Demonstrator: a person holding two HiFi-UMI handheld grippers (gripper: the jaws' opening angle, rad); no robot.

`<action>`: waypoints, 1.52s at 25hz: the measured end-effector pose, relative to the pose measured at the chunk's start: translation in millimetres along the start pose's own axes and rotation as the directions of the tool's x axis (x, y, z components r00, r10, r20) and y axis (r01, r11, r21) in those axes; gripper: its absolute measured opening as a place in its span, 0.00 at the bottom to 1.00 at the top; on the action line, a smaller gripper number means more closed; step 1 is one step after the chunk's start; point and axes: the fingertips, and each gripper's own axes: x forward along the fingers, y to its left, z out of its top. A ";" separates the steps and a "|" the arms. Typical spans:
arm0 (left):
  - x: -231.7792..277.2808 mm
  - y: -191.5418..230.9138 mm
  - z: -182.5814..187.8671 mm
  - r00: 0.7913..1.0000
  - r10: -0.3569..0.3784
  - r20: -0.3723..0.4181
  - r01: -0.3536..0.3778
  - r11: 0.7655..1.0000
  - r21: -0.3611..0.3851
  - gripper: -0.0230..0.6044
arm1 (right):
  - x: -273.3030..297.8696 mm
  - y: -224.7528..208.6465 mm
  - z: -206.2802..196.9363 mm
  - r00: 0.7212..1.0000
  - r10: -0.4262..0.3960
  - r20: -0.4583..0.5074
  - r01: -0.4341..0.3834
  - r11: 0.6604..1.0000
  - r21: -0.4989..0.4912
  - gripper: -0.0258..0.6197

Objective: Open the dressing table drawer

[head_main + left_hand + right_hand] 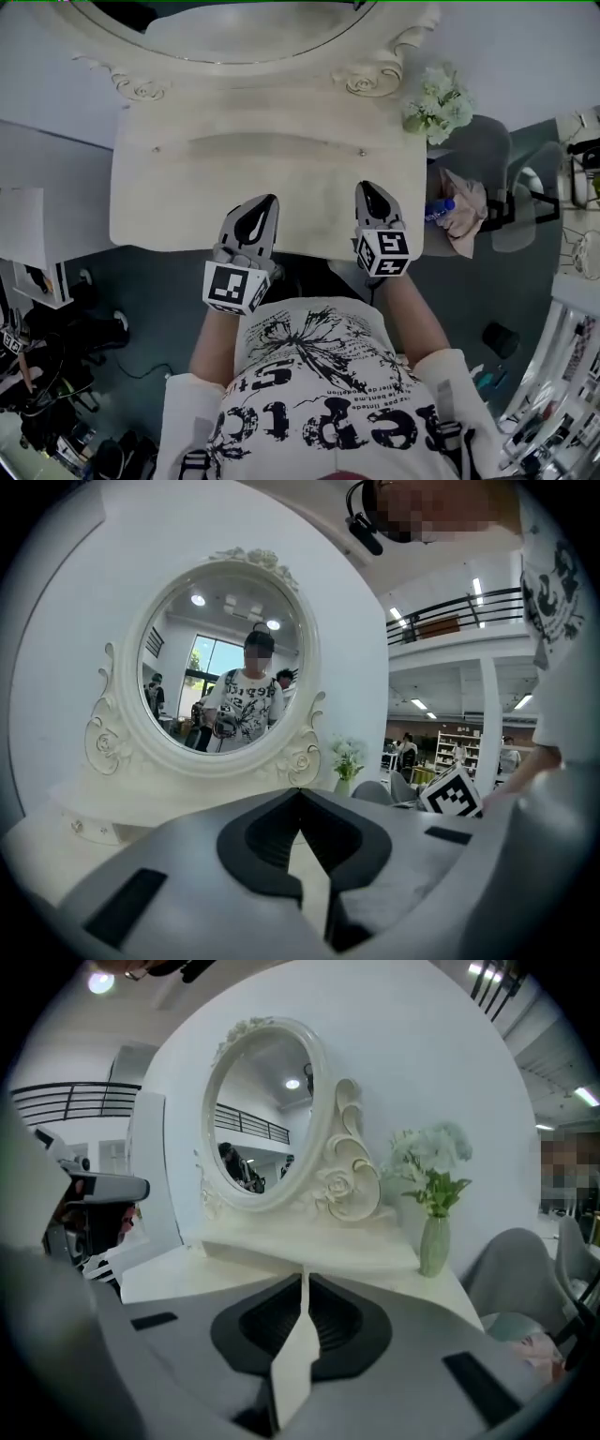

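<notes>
The cream dressing table [187, 211] with its oval mirror [253, 33] lies below me. A low raised ledge [262, 150] under the mirror carries two small knobs [362, 152]; any drawer front below the tabletop is hidden from above. My left gripper [268, 202] hovers over the table's front edge, shut and holding nothing, aimed at the mirror [220, 663]. My right gripper [365, 188] hangs beside it to the right, also shut and holding nothing. In the left gripper view the left gripper [300, 795] has its tips together, and in the right gripper view so does the right gripper [305, 1281].
A vase of pale flowers [439, 98] stands on the table's back right corner, also seen in the right gripper view as the vase [433, 1241]. A grey chair [478, 150] and a blue-capped bottle [438, 210] sit just right of the table. White panels [47, 178] stand at left.
</notes>
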 end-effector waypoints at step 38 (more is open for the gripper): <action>14.9 15.8 -28.4 0.996 0.035 -0.085 -0.035 0.999 0.004 0.05 | 66.8 -42.8 -71.9 0.970 -0.126 -0.210 0.134 0.991 0.022 0.21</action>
